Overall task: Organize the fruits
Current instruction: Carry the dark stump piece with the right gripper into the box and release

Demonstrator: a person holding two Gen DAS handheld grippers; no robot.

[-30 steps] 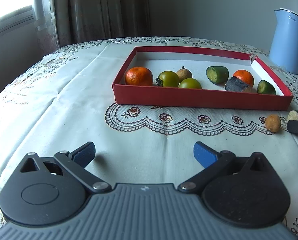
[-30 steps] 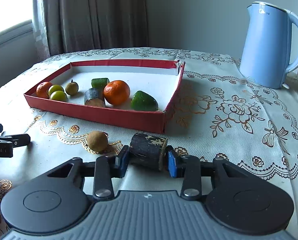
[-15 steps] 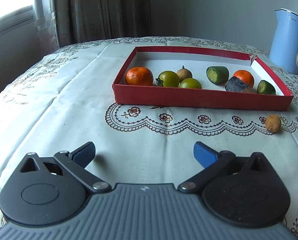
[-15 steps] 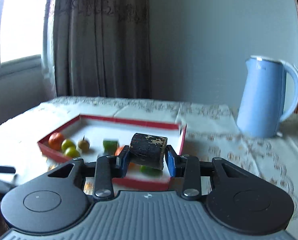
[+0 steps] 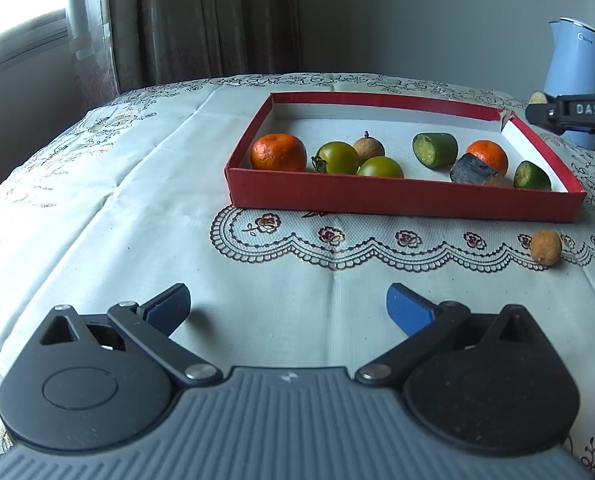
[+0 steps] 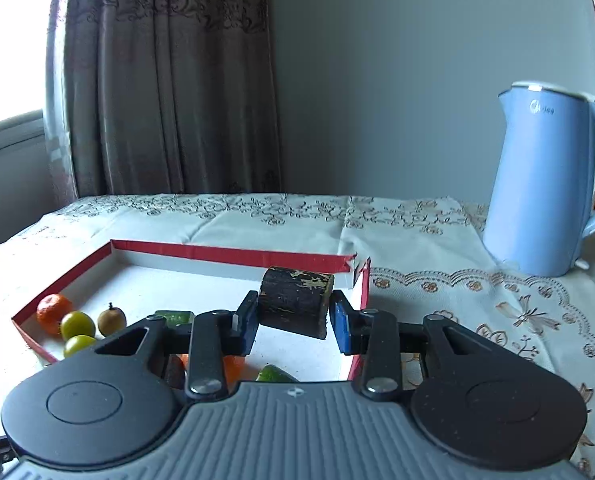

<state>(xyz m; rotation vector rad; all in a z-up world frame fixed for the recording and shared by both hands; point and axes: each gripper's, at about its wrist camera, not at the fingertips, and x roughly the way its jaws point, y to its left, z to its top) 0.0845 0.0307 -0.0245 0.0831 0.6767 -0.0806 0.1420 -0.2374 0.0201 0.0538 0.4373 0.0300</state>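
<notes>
Now, the left wrist view. The left gripper (image 5: 287,304) sits at the bottom of the frame with its jaws spread wide and nothing between them, bare cloth below. Above it, centre right, the red box (image 5: 401,200) rests on the desk (image 5: 137,208). Inside: an orange (image 5: 278,152) at the left end, two green fruits (image 5: 339,157) and a small brown fruit (image 5: 368,148) beside it, then a green chunk (image 5: 435,149), a second orange (image 5: 487,155), a dark piece (image 5: 471,171) and another green chunk (image 5: 531,176) toward the right. One stray brown fruit (image 5: 545,247) lies outside, lower right of the box, on the lace trim. A blue kettle (image 5: 575,80) stands at the upper right edge.

Over to the right wrist view. The right gripper (image 6: 293,322) has its jaws clamped on a dark cut piece (image 6: 295,302), held clear above the box's right end, centre frame. It hangs a little tilted in the jaws.

To do this well, I'd say carry it over the bare white floor at the box's right end, go low before letting go so it can't roll, and keep clear of the torn corner of the rim.
</notes>
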